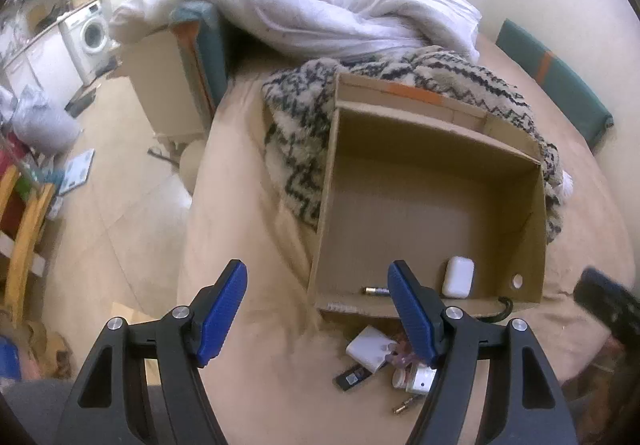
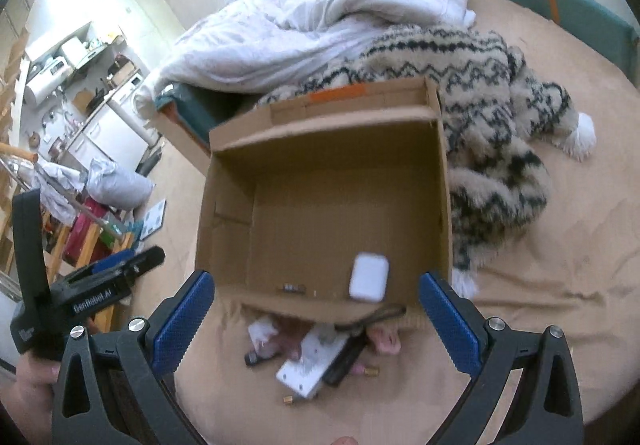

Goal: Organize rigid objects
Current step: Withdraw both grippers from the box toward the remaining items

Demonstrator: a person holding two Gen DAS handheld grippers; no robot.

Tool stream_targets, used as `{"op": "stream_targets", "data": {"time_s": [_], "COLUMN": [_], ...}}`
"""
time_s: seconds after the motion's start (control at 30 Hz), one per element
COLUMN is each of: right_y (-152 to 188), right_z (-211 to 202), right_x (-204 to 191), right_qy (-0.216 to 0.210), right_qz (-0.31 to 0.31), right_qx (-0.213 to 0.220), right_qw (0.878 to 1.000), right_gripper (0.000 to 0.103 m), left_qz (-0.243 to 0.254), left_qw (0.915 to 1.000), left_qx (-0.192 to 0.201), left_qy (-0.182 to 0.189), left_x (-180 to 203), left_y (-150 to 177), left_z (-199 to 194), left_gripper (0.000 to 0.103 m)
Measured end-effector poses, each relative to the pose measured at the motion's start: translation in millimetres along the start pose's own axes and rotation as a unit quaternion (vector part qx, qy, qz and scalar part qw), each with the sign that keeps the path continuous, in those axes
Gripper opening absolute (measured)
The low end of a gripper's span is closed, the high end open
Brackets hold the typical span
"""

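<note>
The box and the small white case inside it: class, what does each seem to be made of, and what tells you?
Box: corrugated cardboard, matte brown; folded flaps and raw cut edges show.
White case: probably hard plastic, smooth with rounded corners; the blur hides any gloss.

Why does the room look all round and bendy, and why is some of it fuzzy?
Both wrist views use a fisheye lens, so edges curve and corners go black. In the right wrist view the cardboard box rim and the white case smear slightly. In the left wrist view the box looks sharper, but the other gripper at the right edge is blurred, and the washing machine looks washed out.
</note>
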State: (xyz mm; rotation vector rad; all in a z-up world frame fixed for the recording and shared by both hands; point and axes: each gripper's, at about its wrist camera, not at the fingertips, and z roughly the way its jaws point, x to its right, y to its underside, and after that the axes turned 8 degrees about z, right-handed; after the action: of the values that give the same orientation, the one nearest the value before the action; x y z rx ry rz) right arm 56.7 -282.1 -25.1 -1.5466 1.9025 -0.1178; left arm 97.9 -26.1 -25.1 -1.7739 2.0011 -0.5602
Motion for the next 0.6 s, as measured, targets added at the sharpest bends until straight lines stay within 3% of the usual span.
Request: {"op": "stream_targets", "data": {"time_s": [0.13,0.23,0.4,0.6], "right_y": [14,18,23,29], "right_z": [6,13,48,67], "right_x": [8,21,46,43], "right_qy": [0.012,0.008,-0.047,-0.040], "right_qz": [0.012,0.042,0.134,0.128], "right_qx": [-0.026,-0.047,-0.139,-0.161], "right_qw": [1.000,0.998,0.980,0.978], "right_gripper": [0.103,0.103,0.103,0.103], "left_qz": [0.004,0.010,-0.001,-0.015], "left_qw": [1.0000,0.9988,0.9993,0.9987], "left_qx": [-0.008,-0.028,-0.028,-0.045], "left_qy": [-0.003,-0.039,-0.023,-0.016], "left_x": [-1,-2,-5,-8], "left_y": [12,18,17,17], "left_z": [17,28,29,33], "left_gripper": [0.070,0.070,0.070,0.070]}}
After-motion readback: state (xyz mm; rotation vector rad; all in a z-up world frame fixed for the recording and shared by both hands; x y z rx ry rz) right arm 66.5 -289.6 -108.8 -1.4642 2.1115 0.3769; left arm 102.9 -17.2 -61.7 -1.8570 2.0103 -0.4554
